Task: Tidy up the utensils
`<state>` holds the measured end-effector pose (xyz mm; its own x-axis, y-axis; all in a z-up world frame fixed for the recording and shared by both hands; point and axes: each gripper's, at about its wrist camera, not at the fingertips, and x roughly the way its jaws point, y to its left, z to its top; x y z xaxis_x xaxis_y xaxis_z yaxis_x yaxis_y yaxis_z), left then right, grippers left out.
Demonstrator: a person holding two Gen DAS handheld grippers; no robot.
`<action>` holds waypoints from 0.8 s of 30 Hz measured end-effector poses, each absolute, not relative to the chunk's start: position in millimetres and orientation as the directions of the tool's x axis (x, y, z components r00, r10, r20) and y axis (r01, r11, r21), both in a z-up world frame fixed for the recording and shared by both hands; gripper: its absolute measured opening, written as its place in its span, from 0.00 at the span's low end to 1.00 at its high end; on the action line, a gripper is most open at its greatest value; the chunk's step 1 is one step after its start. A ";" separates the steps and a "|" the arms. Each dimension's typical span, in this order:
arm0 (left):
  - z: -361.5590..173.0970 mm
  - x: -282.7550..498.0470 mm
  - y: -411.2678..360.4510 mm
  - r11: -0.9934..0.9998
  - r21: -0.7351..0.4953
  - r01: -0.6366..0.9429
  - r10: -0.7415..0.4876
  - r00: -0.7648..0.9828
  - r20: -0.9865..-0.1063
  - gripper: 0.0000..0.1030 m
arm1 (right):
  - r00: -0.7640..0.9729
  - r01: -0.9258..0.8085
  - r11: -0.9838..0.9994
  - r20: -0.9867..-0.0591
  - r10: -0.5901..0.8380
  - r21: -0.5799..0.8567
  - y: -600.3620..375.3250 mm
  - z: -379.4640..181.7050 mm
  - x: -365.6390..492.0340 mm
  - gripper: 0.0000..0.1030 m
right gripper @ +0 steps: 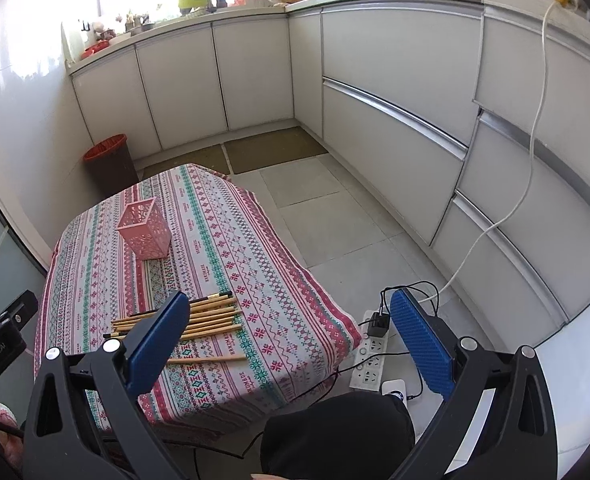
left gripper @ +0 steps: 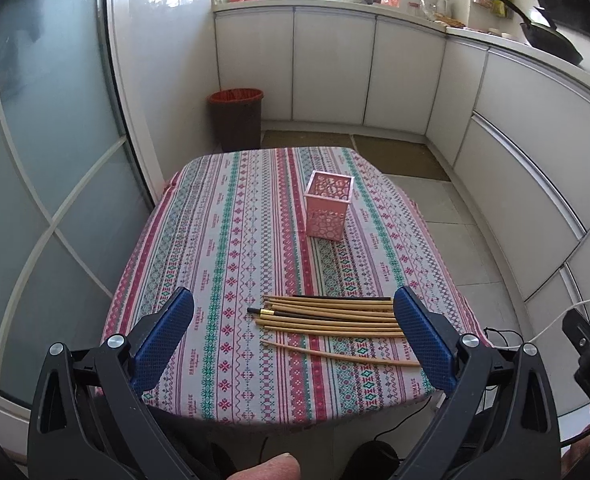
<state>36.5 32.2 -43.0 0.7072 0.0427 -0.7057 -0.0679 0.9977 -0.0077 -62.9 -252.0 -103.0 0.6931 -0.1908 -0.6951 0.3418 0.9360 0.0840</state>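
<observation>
Step in hand, judged from the layout: first pick from the pile, nothing yet in the holder.

Left gripper (left gripper: 293, 334): jaws spread wide, empty, touching nothing; held above the near table edge with the chopsticks (left gripper: 331, 316) framed between the blue pads (left gripper: 423, 336).

Right gripper (right gripper: 291, 344): jaws likewise wide apart, empty; held off the near right corner of the table, mostly over the floor, with the power strip (right gripper: 369, 360) below.

Nearest item: one loose chopstick (left gripper: 339, 354), lying apart from the rest, just toward the near edge. Recommended first target, since no neighbour crowds it.

- Approach from above, pads either side of the shaft, across its length.
- Grip near the middle for balance; a thin round stick probably rolls or pivots if caught near one end.
- Close fully before lifting; avoid snagging the tablecloth (left gripper: 231, 264).

Next beyond: the main bundle, side by side and touching, including a dark pair (left gripper: 279, 313) with metal-banded ends. Expect several sticks to shift if one is pulled from the middle; take from the outer edge.

Farther back, well apart from the pile: pink holder (left gripper: 329, 210), upright, open at the top, apparently empty. Tilt each stick upright before lowering it in.
</observation>
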 end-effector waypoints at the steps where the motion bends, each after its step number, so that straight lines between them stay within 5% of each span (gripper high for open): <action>1: -44.7 39.8 33.7 0.997 -0.008 -0.076 0.048 0.701 -0.712 0.93 | 0.686 0.349 0.933 -0.702 -0.191 0.088 -255.8 -105.5 -61.7 0.95; 24: -74.1 77.7 27.7 0.997 0.009 -0.074 0.054 0.628 -0.777 0.93 | 0.602 0.343 0.937 -0.782 -0.160 0.072 -255.7 -144.5 -24.5 0.95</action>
<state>77.7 27.7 -74.1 0.6278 0.0537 -0.7765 -0.0742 0.9972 0.0090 -24.5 -255.7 -144.5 0.6020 -0.1603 -0.7823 0.3428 0.9367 0.0718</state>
